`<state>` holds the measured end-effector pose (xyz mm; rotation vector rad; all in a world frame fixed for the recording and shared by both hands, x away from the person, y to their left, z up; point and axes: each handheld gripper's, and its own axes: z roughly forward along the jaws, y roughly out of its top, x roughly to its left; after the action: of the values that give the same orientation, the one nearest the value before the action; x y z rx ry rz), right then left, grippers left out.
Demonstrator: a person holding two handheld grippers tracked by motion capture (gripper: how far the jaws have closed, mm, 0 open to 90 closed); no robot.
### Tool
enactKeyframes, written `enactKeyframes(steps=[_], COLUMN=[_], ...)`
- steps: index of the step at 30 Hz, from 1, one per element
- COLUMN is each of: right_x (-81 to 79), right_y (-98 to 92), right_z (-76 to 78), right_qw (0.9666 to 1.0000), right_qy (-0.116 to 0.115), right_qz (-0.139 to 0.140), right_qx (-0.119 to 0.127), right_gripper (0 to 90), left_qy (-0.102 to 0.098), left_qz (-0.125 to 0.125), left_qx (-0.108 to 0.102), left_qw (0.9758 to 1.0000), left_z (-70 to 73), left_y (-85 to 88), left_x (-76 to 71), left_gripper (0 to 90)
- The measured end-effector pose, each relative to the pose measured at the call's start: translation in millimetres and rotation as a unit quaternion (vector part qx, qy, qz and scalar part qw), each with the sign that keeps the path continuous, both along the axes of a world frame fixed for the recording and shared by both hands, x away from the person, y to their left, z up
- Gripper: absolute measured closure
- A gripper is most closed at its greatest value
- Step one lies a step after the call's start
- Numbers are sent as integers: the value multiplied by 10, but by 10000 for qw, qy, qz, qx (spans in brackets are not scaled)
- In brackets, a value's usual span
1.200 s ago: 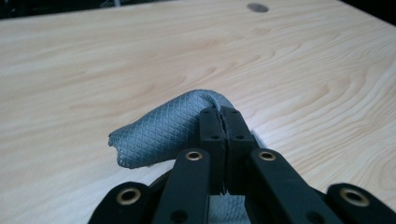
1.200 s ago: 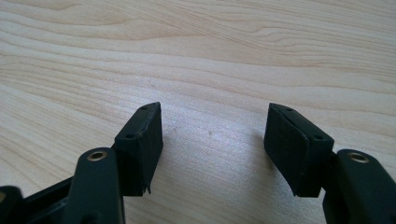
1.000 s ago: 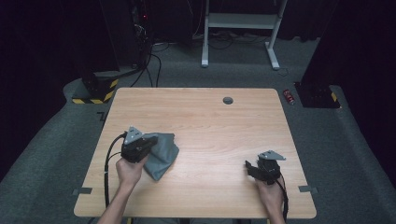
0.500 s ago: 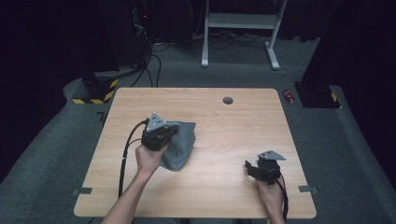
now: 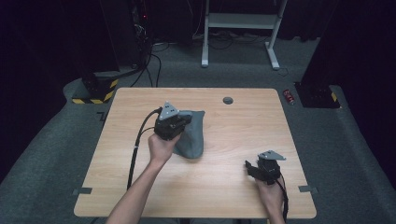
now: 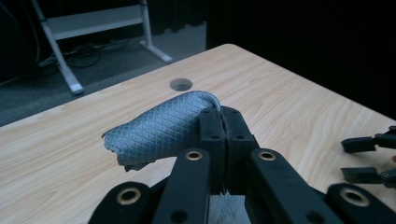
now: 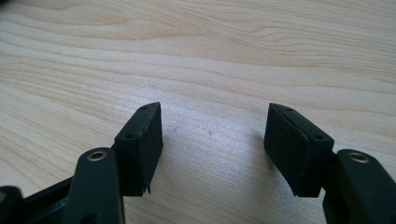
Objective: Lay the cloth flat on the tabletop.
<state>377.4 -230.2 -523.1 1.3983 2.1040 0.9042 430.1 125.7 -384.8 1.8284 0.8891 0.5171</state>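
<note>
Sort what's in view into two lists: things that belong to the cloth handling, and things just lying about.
In the job:
- grey cloth, pinched at an edge
- left gripper, shut on the cloth
- right gripper, open, low over the table

Lying about:
- red can on the floor
- white metal frame behind the table
- cables on the floor

Left gripper [image 5: 180,122] fingers pinched together, raised; right gripper [image 5: 252,169] fingers spread.

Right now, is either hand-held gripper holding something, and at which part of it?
The left hand-held gripper is shut on the grey cloth, pinching it at one edge. The right hand-held gripper is open and holds nothing.
</note>
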Motion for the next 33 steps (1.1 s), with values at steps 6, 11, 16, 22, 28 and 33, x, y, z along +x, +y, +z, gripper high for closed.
enactKeyframes(steps=[6, 11, 16, 22, 28, 33], right_x=[0, 0, 0, 0, 0, 0], right_y=[0, 0, 0, 1, 1, 1], right_z=[0, 0, 0, 0, 0, 0], right_qw=[10000, 10000, 10000, 10000, 10000, 10000], right_qy=[0, -2, 1, 0, -1, -1], right_qz=[-1, 0, -2, -3, -3, -3], right_qx=[1, 0, 1, 1, 1, 0], right_gripper=[371, 371, 370, 371, 371, 371], left_qy=[44, 144, 347, 506, 844, 1136], left_qz=[-119, -248, -298, -334, -453, -496], left_qx=[-123, -65, 125, 301, 686, 710], left_qw=[9998, 9996, 9989, 9977, 9930, 9897], left_z=[-93, -279, -526, -770, -1044, -1183], left_y=[-73, -99, -84, -46, -31, 29], left_x=[-49, -183, -315, -472, -629, -755], left_gripper=[888, 886, 883, 878, 847, 729])
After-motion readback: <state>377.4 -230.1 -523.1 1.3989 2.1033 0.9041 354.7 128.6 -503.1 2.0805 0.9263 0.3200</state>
